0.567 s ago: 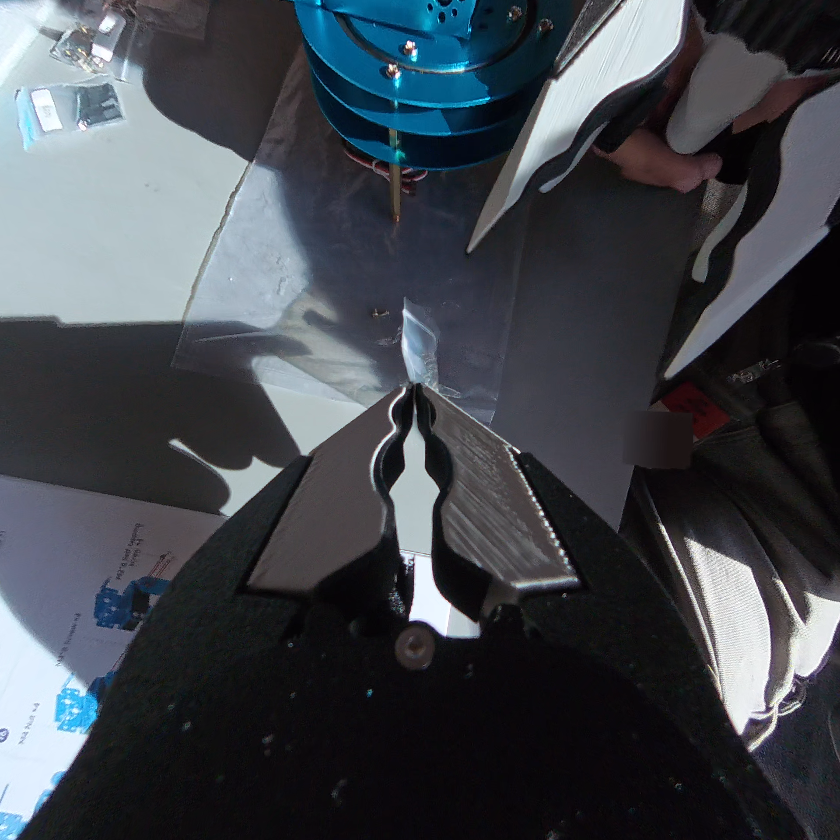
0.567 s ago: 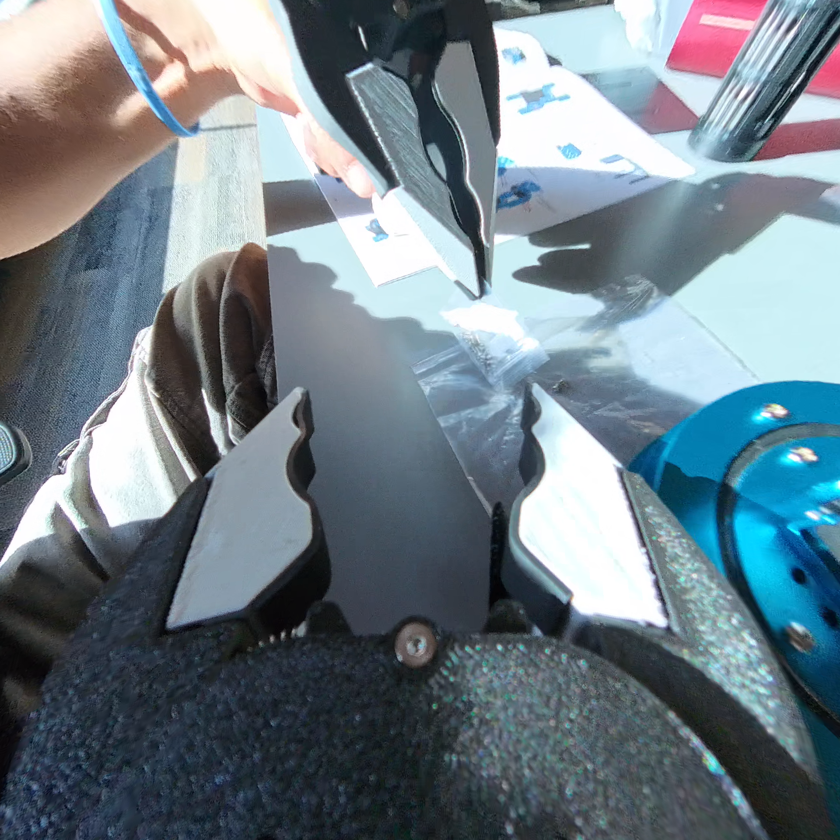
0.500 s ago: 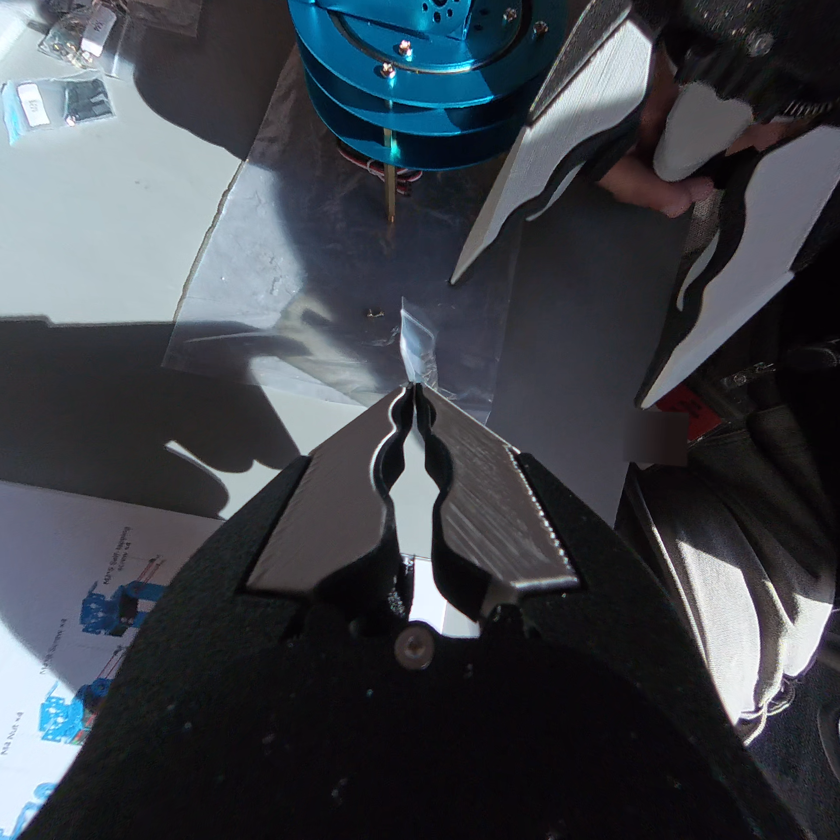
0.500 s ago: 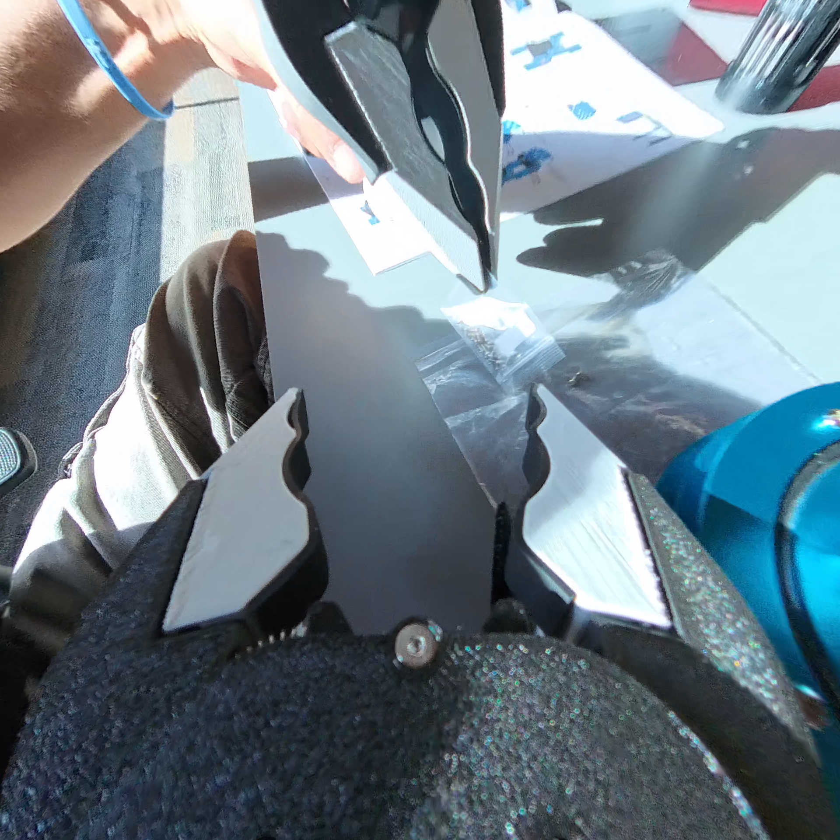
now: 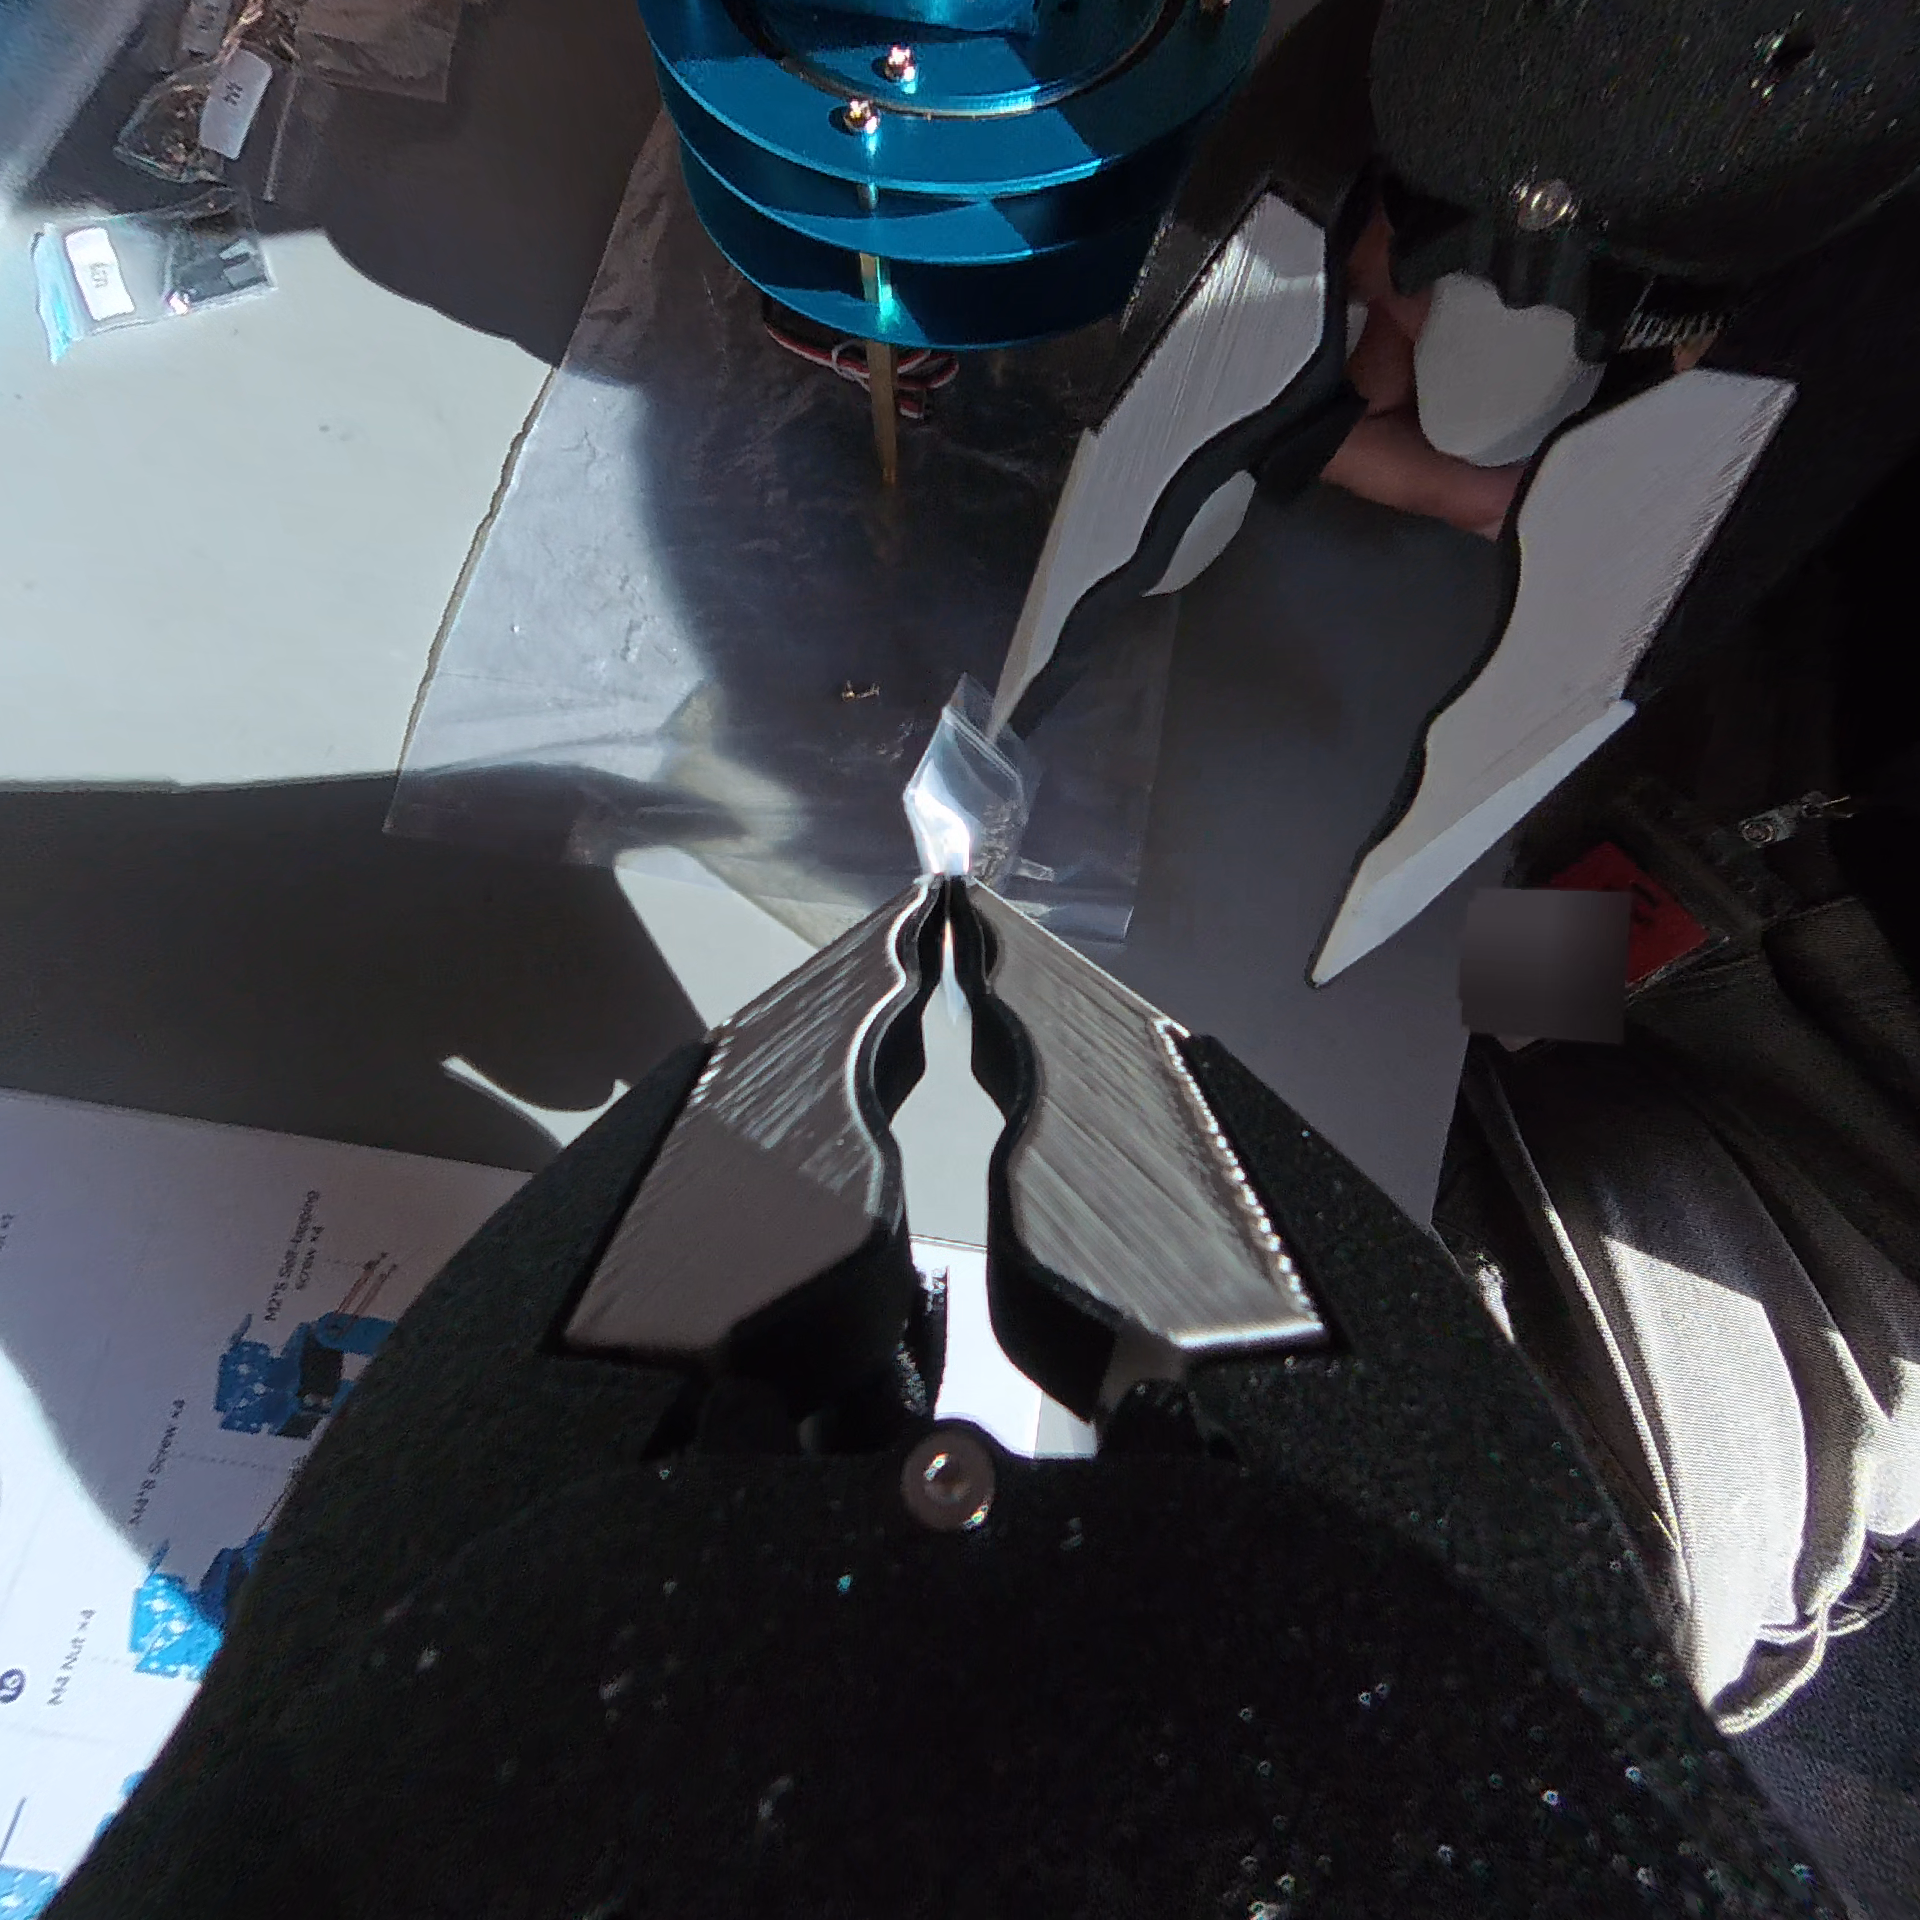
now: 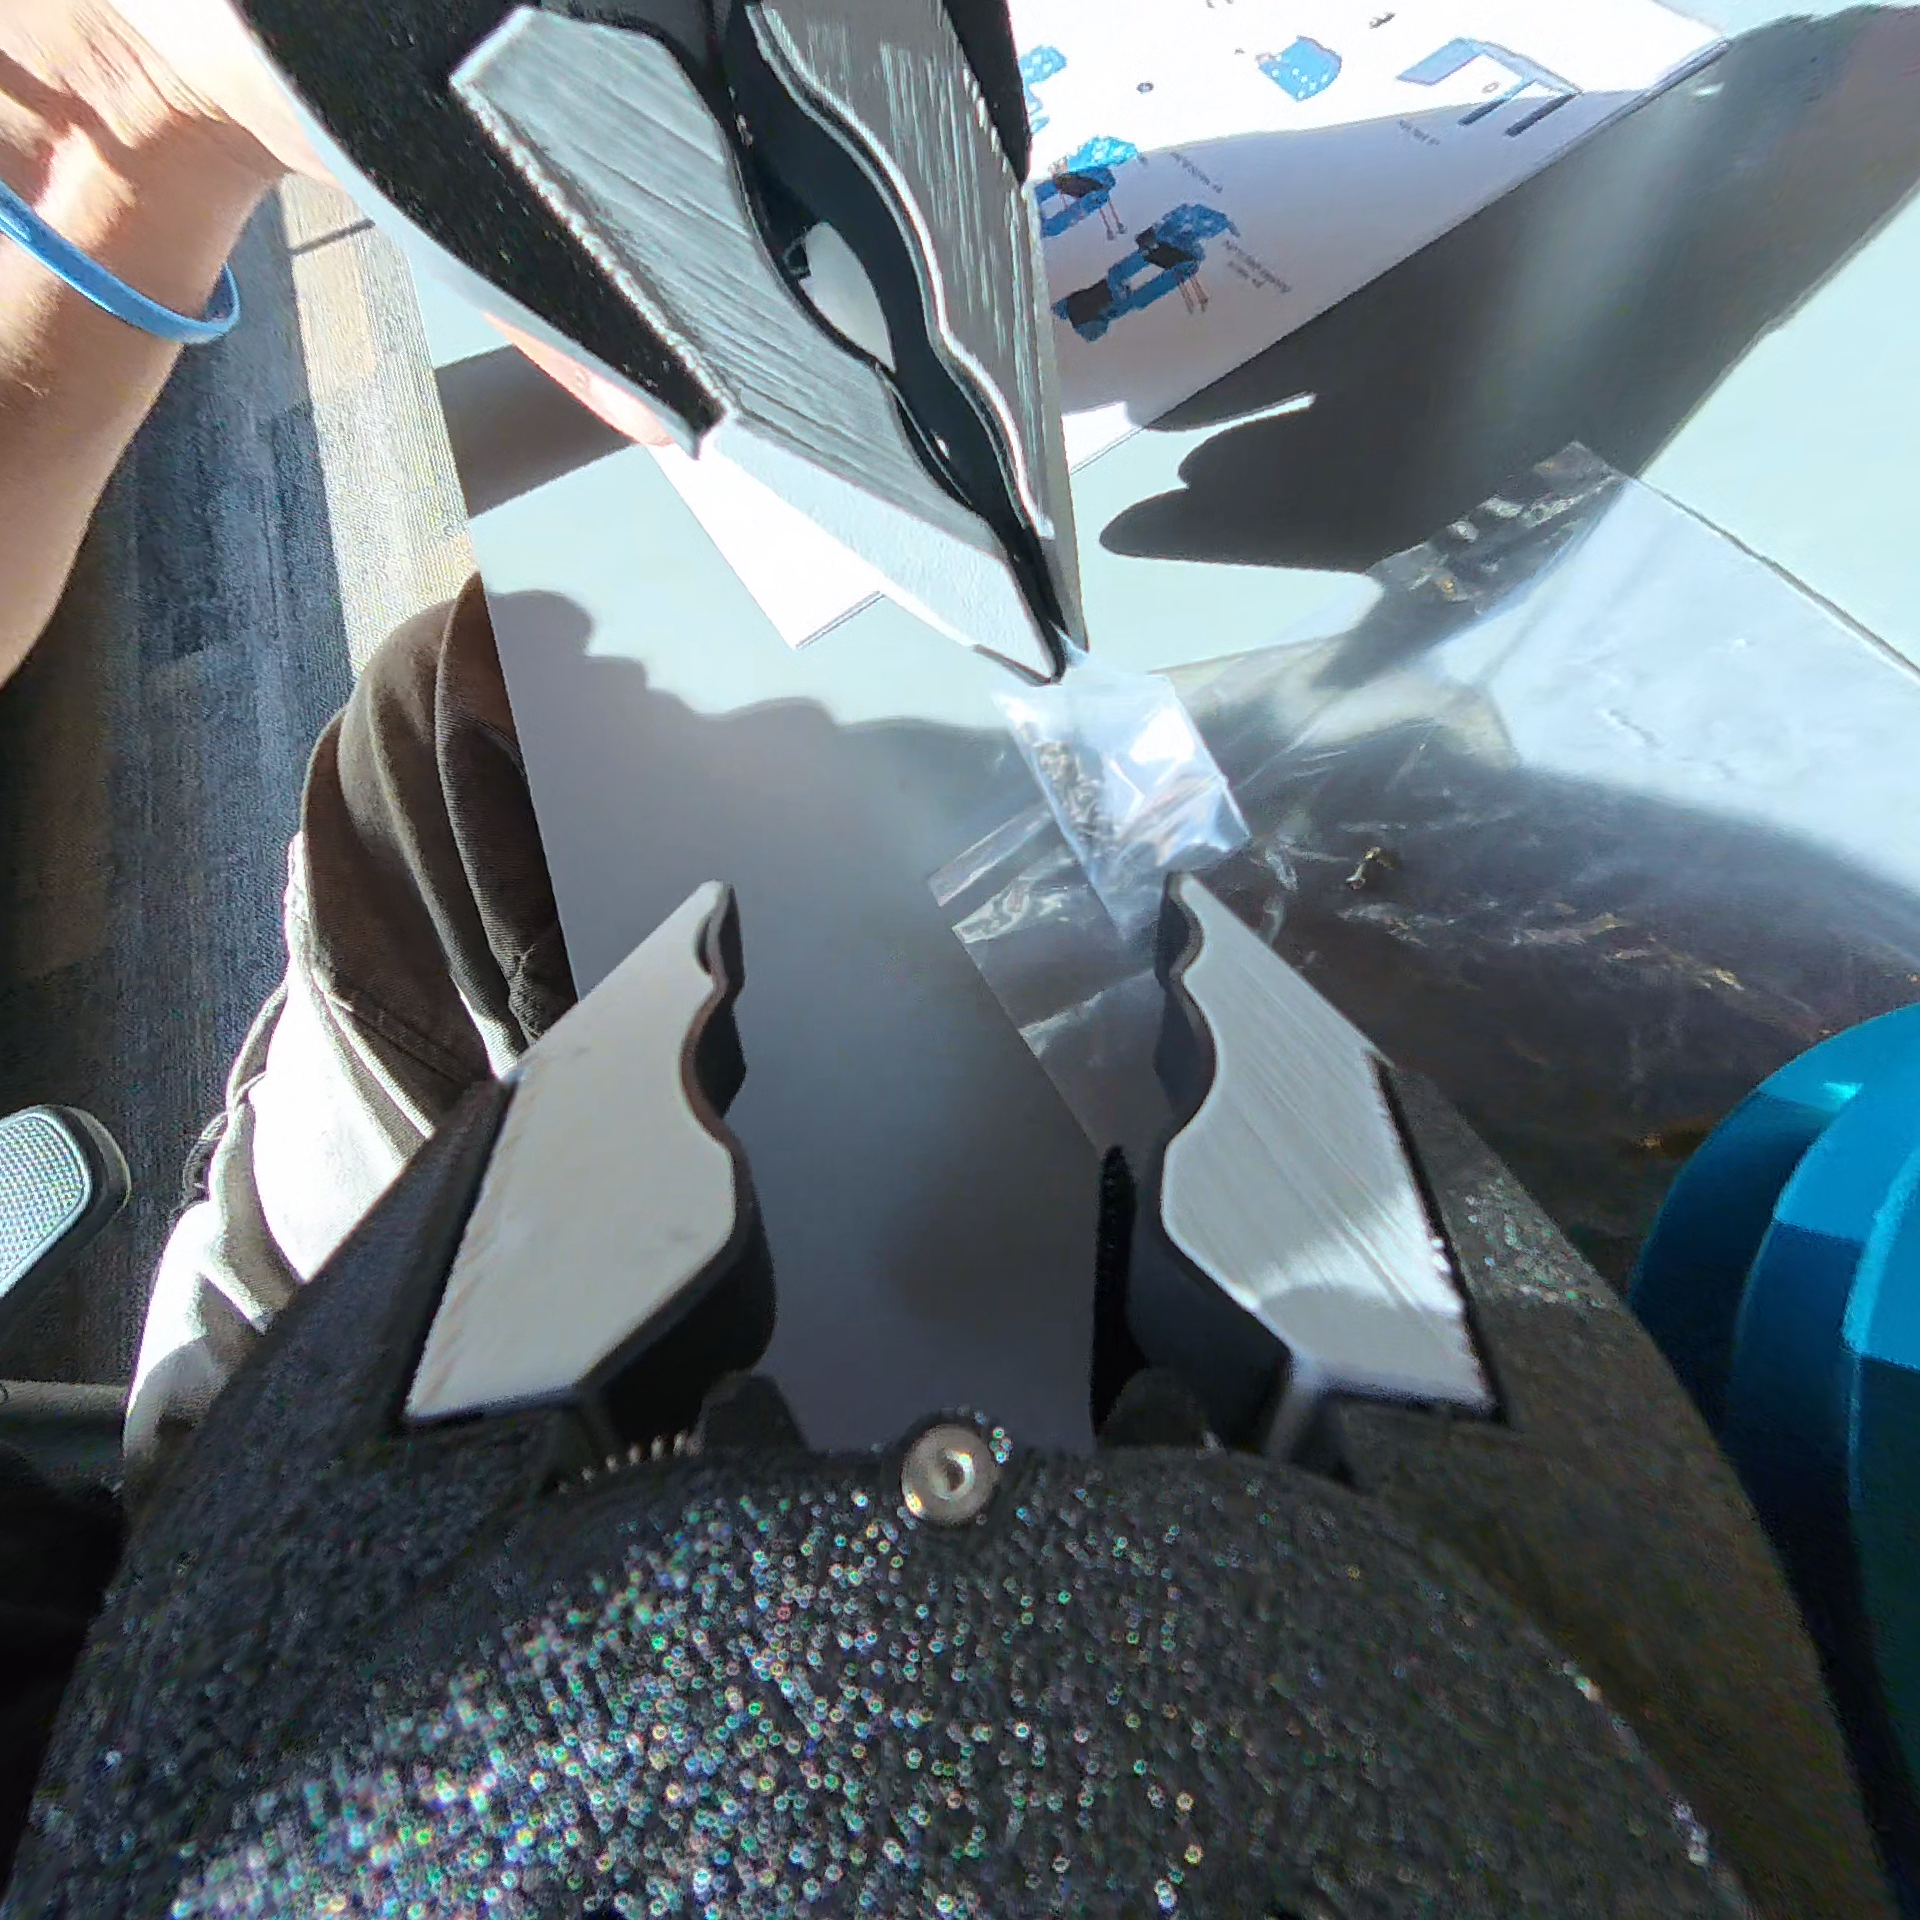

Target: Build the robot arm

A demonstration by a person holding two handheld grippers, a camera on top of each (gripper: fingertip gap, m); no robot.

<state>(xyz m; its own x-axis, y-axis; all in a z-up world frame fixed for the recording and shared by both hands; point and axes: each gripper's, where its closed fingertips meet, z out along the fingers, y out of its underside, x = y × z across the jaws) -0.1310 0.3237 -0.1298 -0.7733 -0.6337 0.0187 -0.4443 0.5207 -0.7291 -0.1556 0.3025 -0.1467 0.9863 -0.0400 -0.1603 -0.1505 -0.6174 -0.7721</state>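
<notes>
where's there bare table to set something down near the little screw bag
Bare grey tabletop lies between the big clear plastic sheet and the table's near edge, under the open right gripper. More bare white table sits left of the sheet, below the small parts bags. It is crowded around the small screw bag, pinched by the left gripper, and by the blue disc stack.

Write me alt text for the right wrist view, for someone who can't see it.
The left gripper, shut, pinches a corner of a small clear bag of screws above a larger clear plastic sheet. The right gripper is open just below the bag, with a blue metal assembly at right.
</notes>
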